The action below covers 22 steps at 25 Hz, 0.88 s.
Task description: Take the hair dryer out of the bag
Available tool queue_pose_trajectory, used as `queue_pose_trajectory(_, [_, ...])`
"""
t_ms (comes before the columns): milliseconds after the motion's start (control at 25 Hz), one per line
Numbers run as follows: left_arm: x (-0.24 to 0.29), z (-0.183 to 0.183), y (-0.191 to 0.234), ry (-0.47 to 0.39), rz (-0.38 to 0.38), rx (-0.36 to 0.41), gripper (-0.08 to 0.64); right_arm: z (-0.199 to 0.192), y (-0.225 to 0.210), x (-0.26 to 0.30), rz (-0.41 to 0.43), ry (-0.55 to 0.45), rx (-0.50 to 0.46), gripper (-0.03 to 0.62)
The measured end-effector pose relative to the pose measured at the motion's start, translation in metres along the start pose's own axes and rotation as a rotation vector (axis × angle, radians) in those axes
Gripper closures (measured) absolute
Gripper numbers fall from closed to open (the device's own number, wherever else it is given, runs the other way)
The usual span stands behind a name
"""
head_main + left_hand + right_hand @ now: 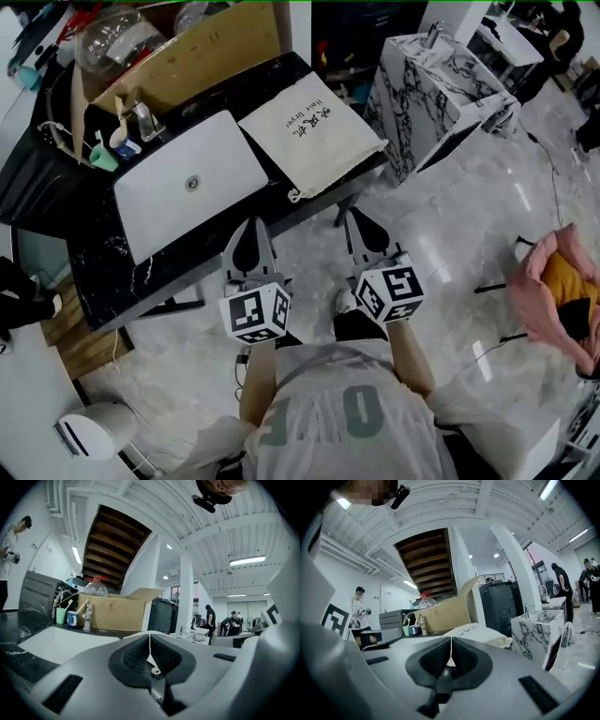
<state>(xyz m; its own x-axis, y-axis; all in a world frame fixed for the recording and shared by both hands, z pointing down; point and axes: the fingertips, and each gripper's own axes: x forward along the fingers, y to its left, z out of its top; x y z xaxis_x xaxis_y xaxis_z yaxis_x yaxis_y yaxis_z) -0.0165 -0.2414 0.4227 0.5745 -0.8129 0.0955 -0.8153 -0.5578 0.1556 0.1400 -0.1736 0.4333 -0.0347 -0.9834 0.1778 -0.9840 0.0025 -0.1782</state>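
Note:
A cream drawstring bag (309, 131) printed "hair dryer" lies flat on the black marble table (103, 253), near its front right corner. The bag's cord end hangs at its near corner (295, 195). No hair dryer shows. My left gripper (251, 225) is shut and empty, its tips over the table's front edge, just short of the bag. My right gripper (354, 216) is also shut and empty, off the table's edge to the right of the bag. In the right gripper view the bag (480, 633) lies beyond the shut jaws (451, 638). The left gripper view shows the jaws (150, 634) pressed together.
A white flat case (192, 183) lies left of the bag. Behind it stand an open cardboard box (202, 56) and cups with a toothbrush (117, 145). A marble-patterned block (441, 84) stands right of the table. A pink jacket (553, 291) sits at far right. People stand in the background.

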Motion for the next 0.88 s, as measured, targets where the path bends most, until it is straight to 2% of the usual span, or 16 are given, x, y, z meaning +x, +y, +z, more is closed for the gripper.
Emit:
queue_pose_trajectory(120, [0.002,0.000,-0.021,0.000,0.070,-0.024,0.529,0.010,-0.022,-0.005,0.056,0.008,-0.016,0.561])
queue_pose_trajectory(280, [-0.004,0.004,-0.046,-0.007,0.100,-0.001,0.529,0.018,-0.042,-0.010,0.083,-0.005,-0.012,0.561])
queue_pose_trajectory(520, [-0.009,0.011,-0.047,-0.039,0.137,0.026,0.529,0.020,-0.040,-0.014,0.112,-0.028,-0.036,0.560])
queue_pose_trajectory(720, [-0.013,0.021,-0.045,-0.076,0.142,0.032,0.527,0.021,-0.034,-0.019,0.154,-0.031,0.003,0.552])
queue_pose_trajectory(760, [-0.012,0.025,-0.045,-0.088,0.135,0.029,0.484,0.022,-0.032,-0.017,0.159,-0.032,0.000,0.473])
queue_pose_trajectory(800, [-0.011,0.027,-0.044,-0.096,0.127,0.024,0.350,0.022,-0.029,-0.015,0.161,-0.029,-0.013,0.341])
queue_pose_trajectory(840, [-0.010,0.028,-0.042,-0.099,0.120,0.022,0.288,0.022,-0.026,-0.014,0.157,-0.025,-0.034,0.310])
queue_pose_trajectory(880, [-0.009,0.028,-0.040,-0.099,0.113,0.023,0.273,0.021,-0.024,-0.013,0.148,-0.020,-0.056,0.304])
